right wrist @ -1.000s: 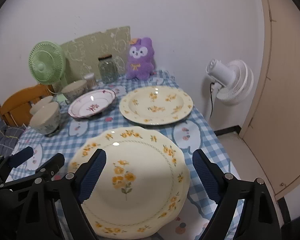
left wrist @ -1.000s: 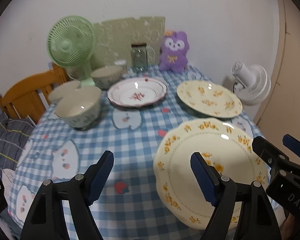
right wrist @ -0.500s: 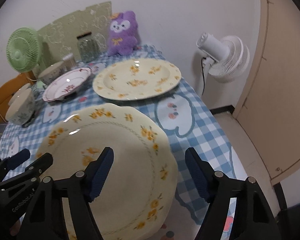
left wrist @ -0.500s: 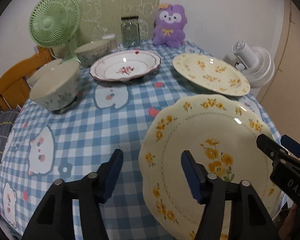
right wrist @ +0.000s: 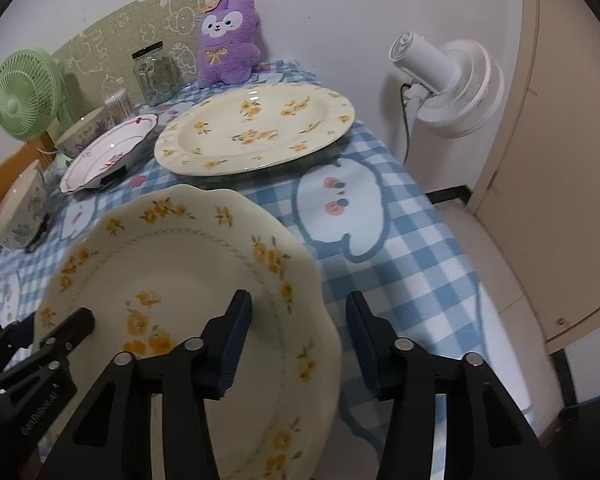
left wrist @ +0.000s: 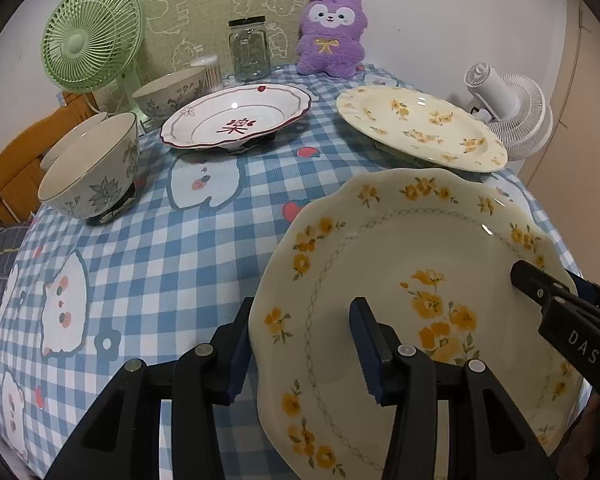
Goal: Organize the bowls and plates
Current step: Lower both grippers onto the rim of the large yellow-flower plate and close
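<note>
Checked blue cloth covers our tabletop. Nearest us, each hand-held gripper, left and right, has just been closing, jaws straddling opposite rims of the scalloped yellow-flowered plate, contact unclear. Farther back sit a second yellow plate, a red-trimmed plate and leaf-patterned bowls.

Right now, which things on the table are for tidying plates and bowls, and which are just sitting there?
For the job:
near yellow-flower plate
far yellow-flower plate
red-rimmed plate
three leafy bowls, nearest

Just sitting there:
green fan
glass jar
purple plush toy
white fan
cotton swab tub
</note>
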{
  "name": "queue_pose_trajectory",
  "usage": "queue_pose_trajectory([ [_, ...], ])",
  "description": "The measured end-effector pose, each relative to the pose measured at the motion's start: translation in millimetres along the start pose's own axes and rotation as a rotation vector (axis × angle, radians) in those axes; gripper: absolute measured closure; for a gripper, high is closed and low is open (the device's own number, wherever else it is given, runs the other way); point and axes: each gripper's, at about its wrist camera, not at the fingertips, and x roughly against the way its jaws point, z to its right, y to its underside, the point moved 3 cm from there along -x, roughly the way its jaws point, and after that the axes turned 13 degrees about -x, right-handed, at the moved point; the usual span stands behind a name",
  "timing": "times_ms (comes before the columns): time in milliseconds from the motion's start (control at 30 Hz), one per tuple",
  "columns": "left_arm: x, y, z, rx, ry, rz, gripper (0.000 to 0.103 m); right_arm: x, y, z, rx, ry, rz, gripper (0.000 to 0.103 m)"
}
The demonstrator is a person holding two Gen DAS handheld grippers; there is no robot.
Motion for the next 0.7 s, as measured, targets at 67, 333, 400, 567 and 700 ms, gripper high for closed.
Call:
queue_pose_trajectory([
  [67, -0.1, 0.0, 0.4, -0.001, -0.002, -0.003, 0.055, -0.8, 0.3, -4.3, 0.012, -0.003, 0.001, 0.058],
  [333, -1.7, -0.5, 2.2, -0.009, -0.020, 0.002, 0.055, -3.3, -3.0, -1.7, 0.012, 0.008, 0.011, 0.058],
  [400, -2.3, -1.7, 4.0, -0.013, -0.020, 0.002, 0.055, -3.4, -4.6, -0.5, 0.014, 0.016, 0.016, 0.058],
  [567, -3.3, -5.0, 8.3, -0.018, -0.017, 0.001, 0.055, -4.0, -7.4, 0.7, 0.011, 0.029, 0.021, 0.058],
  [700, -4.0, -7.2, 10.8, -0.015, -0.012, -0.001, 0.056, -5.3, -10.5, 1.0, 0.018, 0.040, 0.029, 0.058],
])
